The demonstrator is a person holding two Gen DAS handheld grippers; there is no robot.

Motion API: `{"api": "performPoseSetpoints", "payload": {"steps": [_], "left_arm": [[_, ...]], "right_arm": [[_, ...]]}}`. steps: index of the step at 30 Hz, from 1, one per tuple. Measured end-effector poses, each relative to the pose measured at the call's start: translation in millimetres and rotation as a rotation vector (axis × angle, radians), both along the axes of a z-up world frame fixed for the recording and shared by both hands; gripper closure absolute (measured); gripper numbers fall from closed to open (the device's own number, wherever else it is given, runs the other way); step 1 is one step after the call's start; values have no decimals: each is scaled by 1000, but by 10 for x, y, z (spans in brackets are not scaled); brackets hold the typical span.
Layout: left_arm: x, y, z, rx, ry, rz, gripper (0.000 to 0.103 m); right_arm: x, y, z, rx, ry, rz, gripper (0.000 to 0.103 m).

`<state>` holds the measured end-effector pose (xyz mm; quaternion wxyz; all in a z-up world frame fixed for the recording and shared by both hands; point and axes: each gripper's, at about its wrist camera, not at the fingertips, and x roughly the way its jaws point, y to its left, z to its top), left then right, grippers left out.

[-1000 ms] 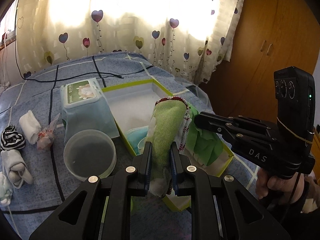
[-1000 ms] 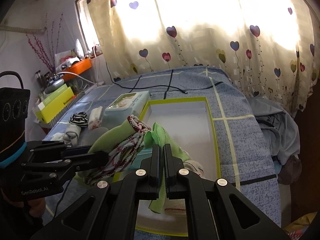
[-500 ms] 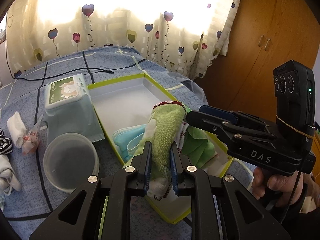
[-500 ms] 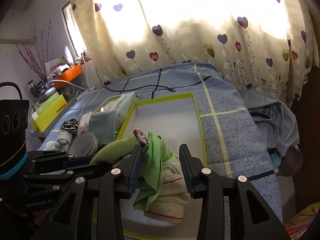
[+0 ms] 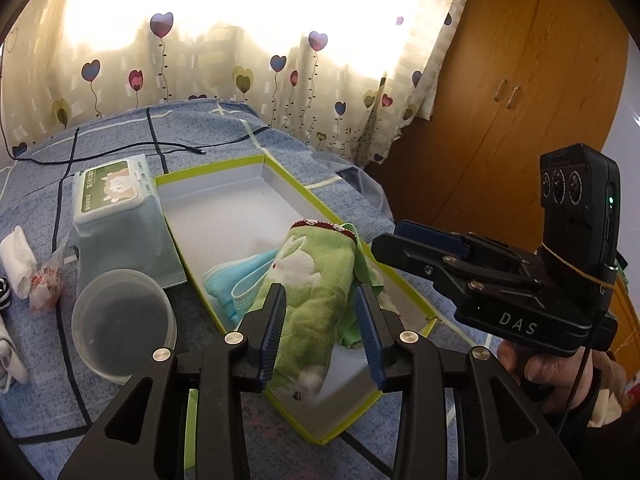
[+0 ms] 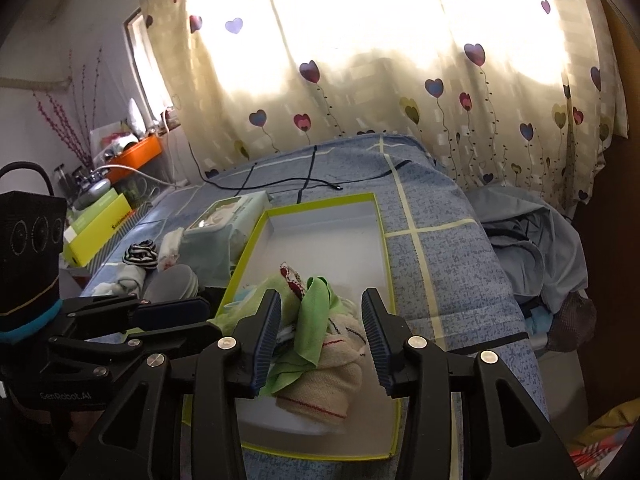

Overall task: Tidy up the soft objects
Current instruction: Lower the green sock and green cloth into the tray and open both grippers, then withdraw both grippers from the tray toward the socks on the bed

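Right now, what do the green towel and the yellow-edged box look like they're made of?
Green towel: looks like looped terry cloth, matte and fuzzy, with a white rabbit patch. Yellow-edged box: probably cardboard, judging by thin stiff walls with smooth, matte white insides.

Blown-out backlit curtain [image 5: 248, 40], dim foreground, fisheye-warped edges.

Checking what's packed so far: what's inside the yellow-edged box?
Box holds a green rabbit towel, blue masks, a cream cloth; anything beneath them is hidden.

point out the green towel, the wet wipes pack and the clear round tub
green towel [image 5: 316, 276], left wrist view, white rabbit patch
wet wipes pack [image 5: 114, 190], left wrist view, printed lid
clear round tub [image 5: 122, 326], left wrist view, dark inside
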<state>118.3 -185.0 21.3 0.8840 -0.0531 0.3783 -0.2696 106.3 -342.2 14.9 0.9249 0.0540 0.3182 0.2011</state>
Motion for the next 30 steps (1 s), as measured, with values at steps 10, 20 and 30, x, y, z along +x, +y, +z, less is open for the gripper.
{"api": "performPoseSetpoints", "payload": {"steps": [10, 20, 30], "left_arm": [[-129, 243, 121, -39, -37, 63, 65], [-177, 500, 163, -51, -55, 115, 65], [-138, 641, 148, -56, -45, 141, 65]], "right_arm": [[-270, 167, -79, -75, 41, 69, 63], [-194, 338, -259, -151, 96, 79, 81], [261, 400, -198, -132, 74, 35, 81]]}}
